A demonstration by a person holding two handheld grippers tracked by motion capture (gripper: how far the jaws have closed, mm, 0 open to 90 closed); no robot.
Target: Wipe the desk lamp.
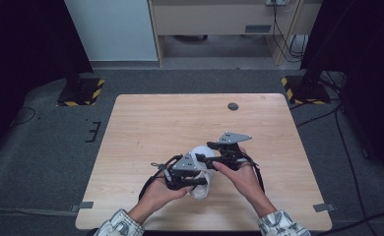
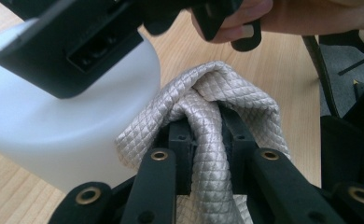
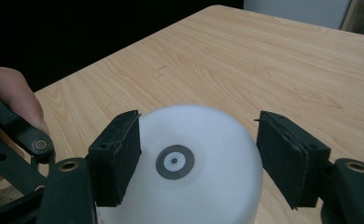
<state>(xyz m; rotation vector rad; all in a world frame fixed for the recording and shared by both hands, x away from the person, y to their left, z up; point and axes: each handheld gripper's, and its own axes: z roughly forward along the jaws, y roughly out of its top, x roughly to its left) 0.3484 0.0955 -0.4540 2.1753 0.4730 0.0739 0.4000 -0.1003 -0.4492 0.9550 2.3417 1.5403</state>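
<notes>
Quilted beige cloth (image 2: 208, 116) is sitting pinched between the left gripper (image 2: 208, 140) fingers, bunched up w/ a fold rising past the fingertips and the tail hanging down btw them, so that side is clamped on fabric. Just beside those fingers, touching the cloth on their left in the left gripper view, is standing a white translucent plastic container (image 2: 63, 116), upright on the bench (image 1: 180, 118). Right gripper (image 3: 199, 158) is coming at it from above: its fingers (image 3: 117, 156) are straddling the round top, one on each side, a dark ring mark centred btw them. Small gaps are showing btw pads and wall, so they're looking spread, not yet squeezing, though contact lower down is hard to tell. Container's long axis is running vertical, i.e. straight down away from the right fingers, so closing across the width looks like what the next move is needing. Cloth is lying to the side of the container nearer the left hand (image 1: 165, 194); right hand (image 1: 239, 177) is nearer the container top. In the high view both grippers are crowding together near the front-middle of the bench, cloth and container btw them. Main obstruction risk: the two grippers' frames are sitting v. close, and cables trailing by the hands. Rest of bench near the fingers is bare wood.
</notes>
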